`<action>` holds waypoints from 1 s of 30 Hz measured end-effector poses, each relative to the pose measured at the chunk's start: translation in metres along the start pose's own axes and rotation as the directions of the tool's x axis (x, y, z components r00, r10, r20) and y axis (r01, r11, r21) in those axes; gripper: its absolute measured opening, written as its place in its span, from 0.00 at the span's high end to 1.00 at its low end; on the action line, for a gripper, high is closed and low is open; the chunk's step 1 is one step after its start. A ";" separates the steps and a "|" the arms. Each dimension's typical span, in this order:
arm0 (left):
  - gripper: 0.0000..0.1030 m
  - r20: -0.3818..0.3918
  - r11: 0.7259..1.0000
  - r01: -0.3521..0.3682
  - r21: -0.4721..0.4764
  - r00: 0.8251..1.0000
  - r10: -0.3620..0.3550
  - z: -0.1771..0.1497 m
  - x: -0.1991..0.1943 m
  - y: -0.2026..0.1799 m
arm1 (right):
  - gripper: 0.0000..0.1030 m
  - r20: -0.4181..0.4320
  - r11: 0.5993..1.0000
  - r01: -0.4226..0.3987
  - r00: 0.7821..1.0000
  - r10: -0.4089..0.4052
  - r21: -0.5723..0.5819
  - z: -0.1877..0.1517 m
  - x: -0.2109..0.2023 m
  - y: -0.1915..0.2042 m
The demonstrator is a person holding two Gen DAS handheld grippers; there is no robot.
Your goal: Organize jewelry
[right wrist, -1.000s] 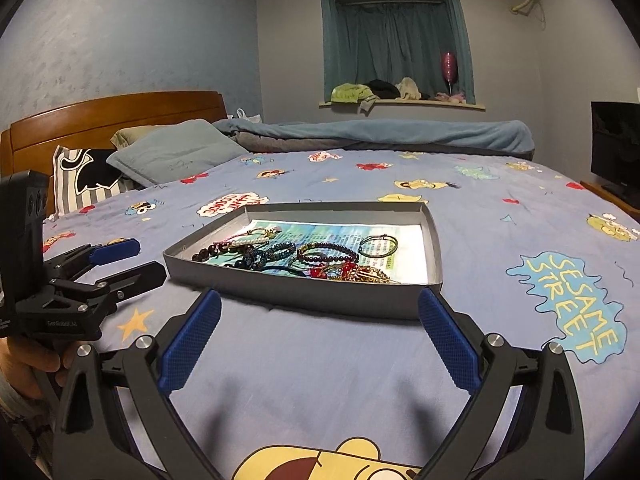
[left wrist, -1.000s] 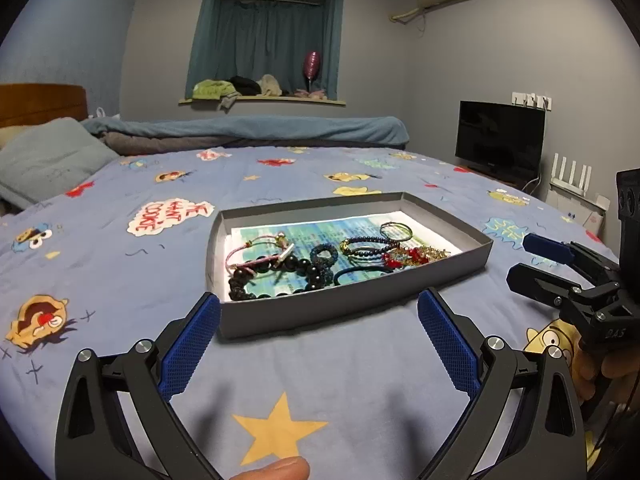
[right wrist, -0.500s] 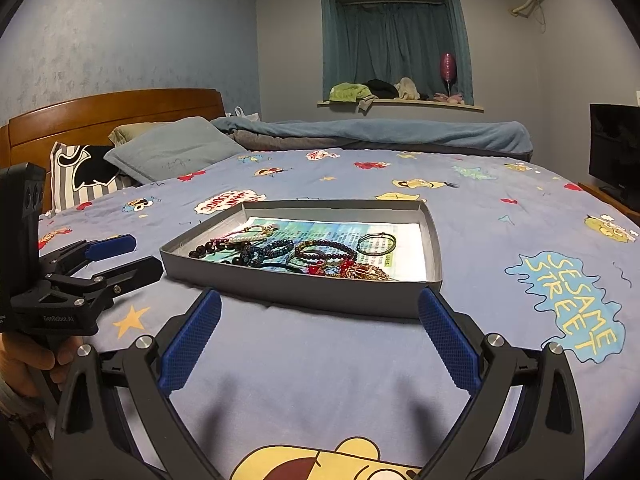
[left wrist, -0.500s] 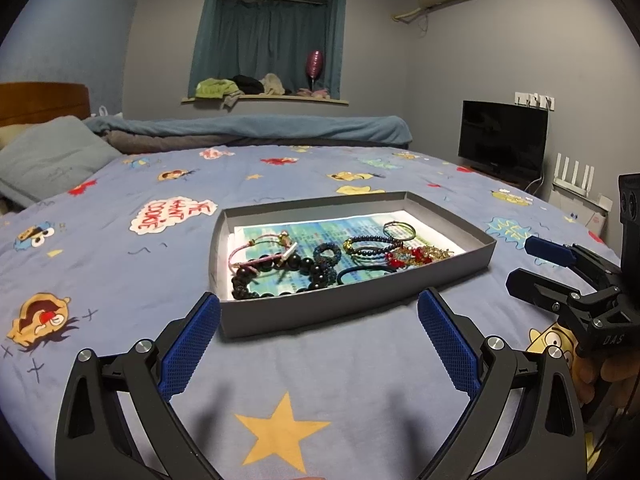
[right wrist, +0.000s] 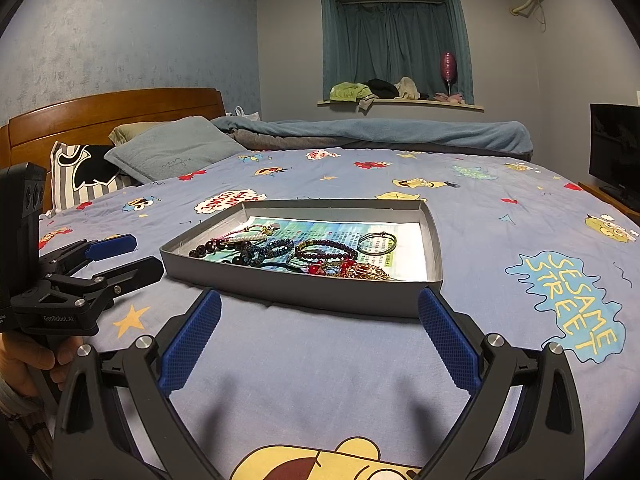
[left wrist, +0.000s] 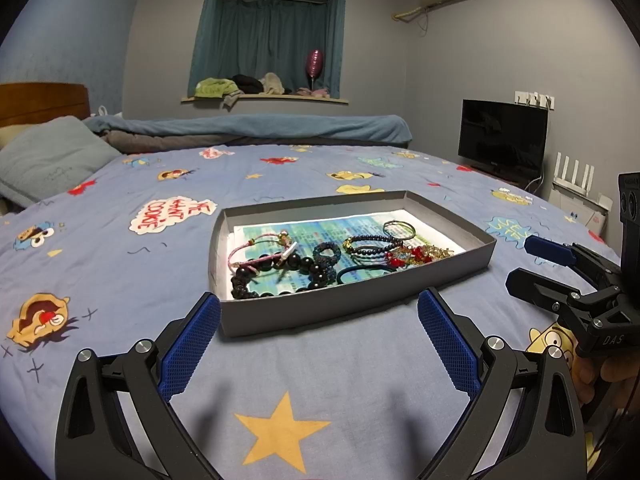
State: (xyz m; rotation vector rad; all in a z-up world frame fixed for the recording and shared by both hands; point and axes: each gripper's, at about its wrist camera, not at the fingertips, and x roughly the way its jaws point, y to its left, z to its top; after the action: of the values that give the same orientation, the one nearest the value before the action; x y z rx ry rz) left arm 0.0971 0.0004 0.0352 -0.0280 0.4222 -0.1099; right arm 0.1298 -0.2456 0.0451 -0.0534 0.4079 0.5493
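Bracelets (left wrist: 288, 264) all sit tangled in the grey tray (left wrist: 360, 304), nothing sorted yet; left gripper (left wrist: 318, 340) and right gripper (right wrist: 318, 338) both wide, empty.

Readable print on bedsheet and grippers

The bedsheet (right wrist: 320, 360) reads "SESAME STREET" right of the right gripper's (right wrist: 320, 346) jaws and "ME WANT COOKIE" beyond the left jaw; the left gripper (right wrist: 120, 256) bears "GenRobot.AI".

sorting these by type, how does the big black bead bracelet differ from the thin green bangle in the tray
The black bead bracelet has large round beads; the green bangle is a thin plain ring. The bracelet lies tangled with pink cords near the tray's front; the bangle lies alone farther back. Both rest flat on the printed paper.
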 end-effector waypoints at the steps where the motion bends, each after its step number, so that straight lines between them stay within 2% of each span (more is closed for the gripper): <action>1: 0.05 0.000 1.000 0.000 0.001 1.000 0.000 0.000 0.001 0.000 | 0.05 0.000 1.000 0.000 1.000 0.000 0.001 0.000 0.000 0.000; 30: 0.05 -0.007 1.000 -0.001 0.004 1.000 0.001 -0.002 0.003 -0.001 | 0.05 -0.002 1.000 0.001 1.000 -0.001 0.001 0.000 0.001 0.001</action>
State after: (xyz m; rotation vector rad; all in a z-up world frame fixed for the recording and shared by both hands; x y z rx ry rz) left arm 0.0988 -0.0012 0.0319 -0.0238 0.4286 -0.1099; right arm 0.1301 -0.2444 0.0452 -0.0534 0.4099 0.5479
